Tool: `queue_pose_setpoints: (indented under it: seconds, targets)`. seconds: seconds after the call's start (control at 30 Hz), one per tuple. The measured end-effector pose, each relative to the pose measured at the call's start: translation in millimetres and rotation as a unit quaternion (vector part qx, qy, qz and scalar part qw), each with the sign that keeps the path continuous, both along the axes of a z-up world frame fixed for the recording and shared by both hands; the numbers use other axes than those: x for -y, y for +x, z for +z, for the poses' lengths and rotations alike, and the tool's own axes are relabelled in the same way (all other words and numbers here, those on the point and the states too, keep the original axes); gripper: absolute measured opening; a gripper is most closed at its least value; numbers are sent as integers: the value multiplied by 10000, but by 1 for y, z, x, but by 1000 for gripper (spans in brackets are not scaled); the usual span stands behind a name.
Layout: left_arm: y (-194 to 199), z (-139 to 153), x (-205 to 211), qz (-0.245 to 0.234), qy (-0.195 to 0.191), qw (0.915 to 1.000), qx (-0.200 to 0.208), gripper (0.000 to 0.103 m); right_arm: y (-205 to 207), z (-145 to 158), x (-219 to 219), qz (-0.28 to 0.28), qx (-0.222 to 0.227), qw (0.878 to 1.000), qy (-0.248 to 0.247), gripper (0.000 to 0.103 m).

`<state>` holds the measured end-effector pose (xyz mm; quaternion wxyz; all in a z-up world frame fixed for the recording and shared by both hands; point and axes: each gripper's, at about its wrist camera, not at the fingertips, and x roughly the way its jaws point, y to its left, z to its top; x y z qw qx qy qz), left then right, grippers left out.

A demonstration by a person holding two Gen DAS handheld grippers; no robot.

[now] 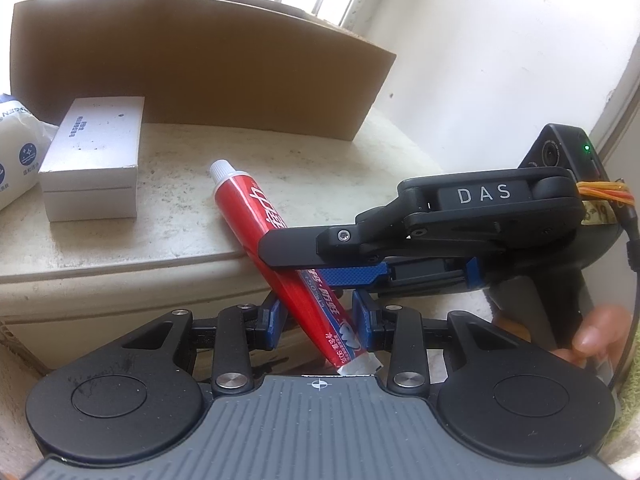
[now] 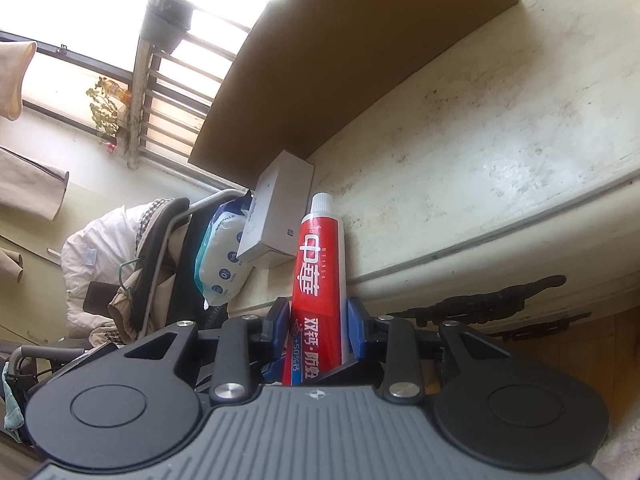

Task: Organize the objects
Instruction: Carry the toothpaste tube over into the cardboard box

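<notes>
The right gripper (image 1: 320, 268) is clamped across the middle of the red toothpaste tube (image 1: 256, 220). The left gripper (image 1: 318, 322) stands apart around its crimped end, seemingly not gripping. The tube's long axis slants up, cap over the stone surface (image 1: 300, 168), toward the white box (image 1: 94, 160).

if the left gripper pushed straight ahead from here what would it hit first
Probably the stone ledge edge, since the toothpaste tube already sits between the left gripper pads; the right gripper crosses close above, depth unclear.
</notes>
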<state>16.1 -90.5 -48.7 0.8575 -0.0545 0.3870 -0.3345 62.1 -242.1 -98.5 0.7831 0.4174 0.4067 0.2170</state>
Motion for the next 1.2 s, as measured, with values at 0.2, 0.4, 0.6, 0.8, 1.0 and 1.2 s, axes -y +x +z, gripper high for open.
queue_pose_setpoints:
  seconds: [0.2,0.4,0.6,0.8,1.0,1.2]
  targets:
    - [-1,2,3,-19,-1,10000,56,35,-2,2,1,-24,63,10000,-21,34]
    - [-1,5,5,-28,-22,9999,141,35,-2,5,0,-41,115,9999,-87,34]
    - [-1,10,5,-106,36,9995,286,35,-5,10,-3,-125,258,9995,-121,34]
    - [3,18,7,-204,76,9990,394,35,-5,14,-2,-219,358,9990,-145,34]
    - [10,34,15,-282,118,9979,566,35,-4,28,3,-328,548,9978,-156,34]
    - [21,56,22,-335,164,9963,774,35,5,48,9,-416,736,9963,-175,35]
